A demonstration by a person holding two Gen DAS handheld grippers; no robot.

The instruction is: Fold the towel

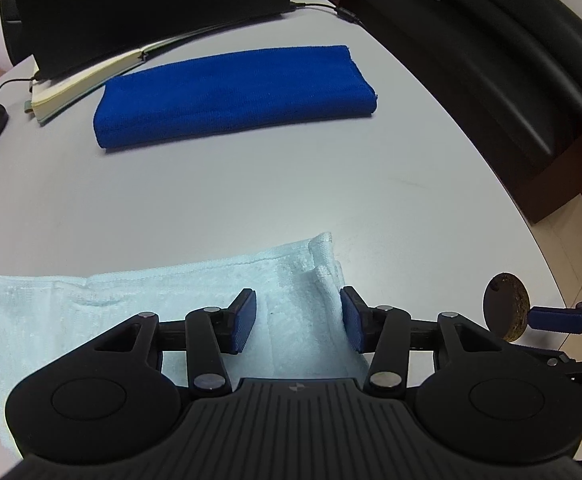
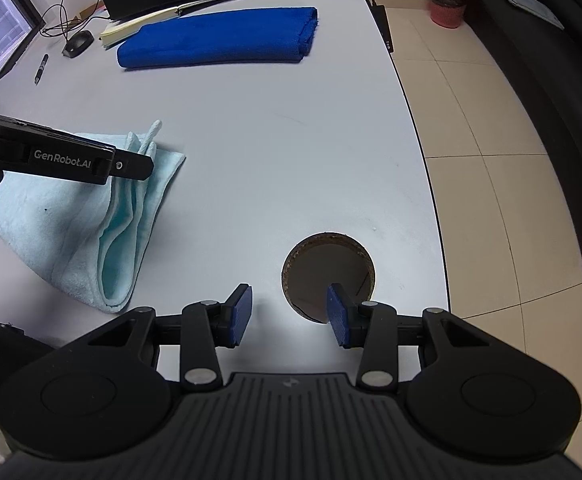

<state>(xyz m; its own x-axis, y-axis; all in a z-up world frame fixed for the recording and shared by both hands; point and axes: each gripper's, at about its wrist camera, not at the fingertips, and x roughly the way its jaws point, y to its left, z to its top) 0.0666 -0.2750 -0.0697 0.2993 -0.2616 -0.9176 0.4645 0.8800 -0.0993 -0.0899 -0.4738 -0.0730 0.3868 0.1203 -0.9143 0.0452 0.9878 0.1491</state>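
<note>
**Both jaws parted over the counter, pale towel lying folded**

The left gripper (image 1: pixel 297 322) hangs over the pale blue towel (image 1: pixel 131 304), its jaws standing partway open. The cloth lies flat below and between the blue pads (image 1: pixel 245 320), with the towel's bunched right edge just beside the right pad. No fabric is pinched or lifted. In the right wrist view the same towel (image 2: pixel 63 232) lies folded in several layers on the counter (image 2: pixel 271 160), its looped folds facing the camera, and the black body of the left gripper (image 2: pixel 59 156) crosses above it.

The right gripper (image 2: pixel 289 314) is well apart from the towel, off to its right. Its jaws also stand partway open with nothing between them. Just ahead of its right pad is a round hole (image 2: pixel 329 270) cut through the counter.

Farther ahead of both jaws lies a dark blue towel (image 1: pixel 231 96), folded into a long flat bundle. Just beyond it are an open notebook (image 1: pixel 87 80) and a dark screen (image 1: pixel 151 4). To the far left sit a mouse (image 2: pixel 77 42) and a pen (image 2: pixel 41 68). Past the counter's edge, on the tiled floor, stands a pink bin (image 2: pixel 447 6) beside a black sofa (image 2: pixel 571 100).
</note>
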